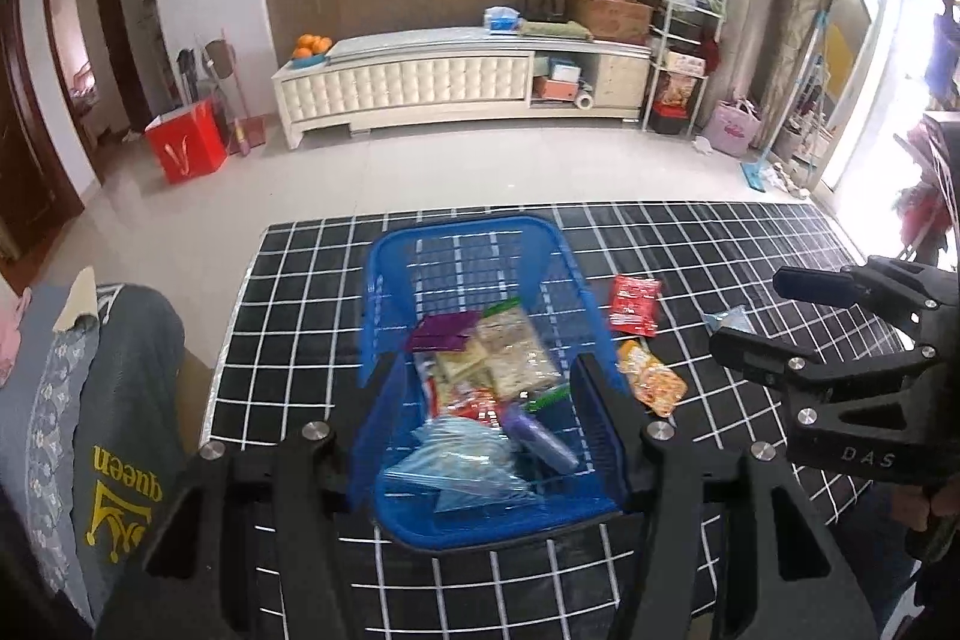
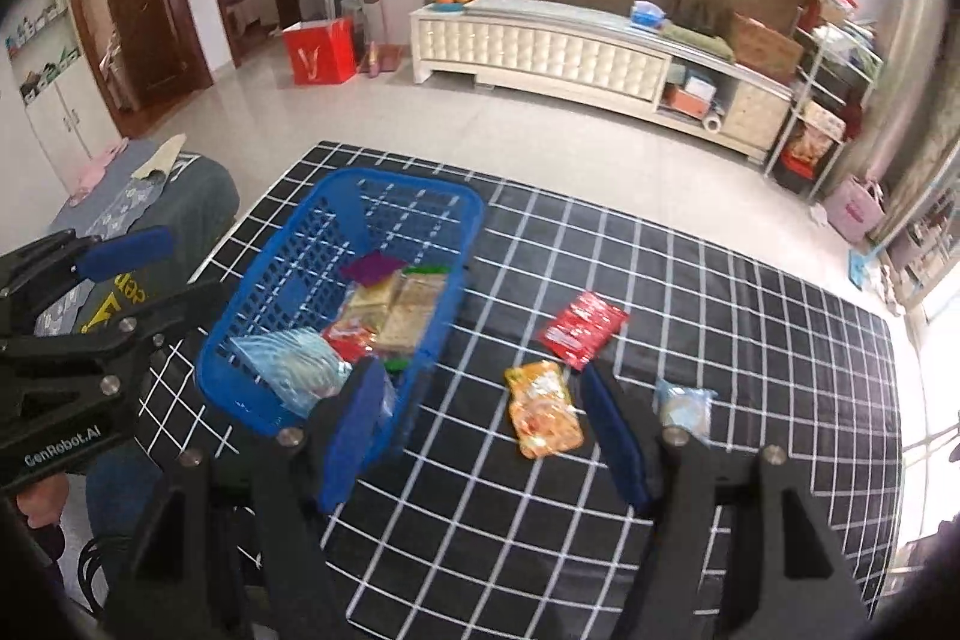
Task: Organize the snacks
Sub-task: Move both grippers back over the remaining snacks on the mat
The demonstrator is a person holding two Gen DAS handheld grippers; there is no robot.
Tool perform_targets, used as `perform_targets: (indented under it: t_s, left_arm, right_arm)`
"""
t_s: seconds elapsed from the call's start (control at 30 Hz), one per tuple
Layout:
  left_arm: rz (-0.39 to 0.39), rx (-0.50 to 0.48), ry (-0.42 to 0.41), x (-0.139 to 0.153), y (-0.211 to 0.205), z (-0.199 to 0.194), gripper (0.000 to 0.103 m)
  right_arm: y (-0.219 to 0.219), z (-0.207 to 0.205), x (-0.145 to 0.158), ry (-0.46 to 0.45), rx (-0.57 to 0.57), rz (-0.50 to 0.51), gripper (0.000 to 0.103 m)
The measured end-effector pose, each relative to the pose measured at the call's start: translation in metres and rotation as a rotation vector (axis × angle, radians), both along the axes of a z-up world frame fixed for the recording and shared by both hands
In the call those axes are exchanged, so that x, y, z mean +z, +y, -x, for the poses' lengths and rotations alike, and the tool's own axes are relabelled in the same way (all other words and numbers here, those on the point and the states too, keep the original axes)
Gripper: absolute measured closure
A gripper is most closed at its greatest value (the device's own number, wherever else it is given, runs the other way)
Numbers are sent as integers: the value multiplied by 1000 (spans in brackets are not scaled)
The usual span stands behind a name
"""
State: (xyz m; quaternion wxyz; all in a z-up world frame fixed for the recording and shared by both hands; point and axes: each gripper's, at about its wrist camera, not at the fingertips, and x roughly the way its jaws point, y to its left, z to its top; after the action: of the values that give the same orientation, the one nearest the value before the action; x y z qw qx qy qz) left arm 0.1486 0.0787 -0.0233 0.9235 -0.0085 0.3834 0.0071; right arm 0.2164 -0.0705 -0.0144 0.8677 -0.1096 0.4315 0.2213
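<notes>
Black grid-cloth table: blue plastic basket mostly filled; beside it I see red packet, orange packet and pale-blue packet left; both left gripper and right gripper spread, empty.

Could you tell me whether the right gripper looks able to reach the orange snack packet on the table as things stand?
Probably yes: the right gripper is open above the orange snack packet, which lies alone on the tablecloth with nothing over it.

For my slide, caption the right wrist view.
Open right tool hovers above orange snack packet; red packet and clear packet still outside blue basket.
</notes>
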Motion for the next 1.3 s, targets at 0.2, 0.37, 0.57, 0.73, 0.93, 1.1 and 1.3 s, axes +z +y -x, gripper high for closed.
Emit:
perform_targets:
  t_s: [0.2,0.37,0.57,0.73,0.93,1.1,1.3]
  left_arm:
    - [-13,-66,9,6,-40,-5,48]
    - [-30,-96,9,6,-71,-12,48]
    - [-61,-137,18,1,-114,-23,45]
    - [-45,-140,62,-11,-147,-39,31]
    - [-45,-138,141,-35,-178,-58,21]
    - [1,-128,233,-63,-195,-83,21]
    - [55,-79,334,-92,-199,-111,21]
  right_arm:
    - [-43,4,6,-10,-63,-25,31]
    - [-80,3,6,-12,-116,-41,31]
    - [-121,-3,-5,8,-167,-57,31]
    - [-152,-10,-17,20,-202,-60,31]
    - [-178,-25,-39,63,-230,-73,30]
    - [-194,-40,-61,112,-243,-90,30]
    - [-206,-64,-87,184,-264,-114,30]
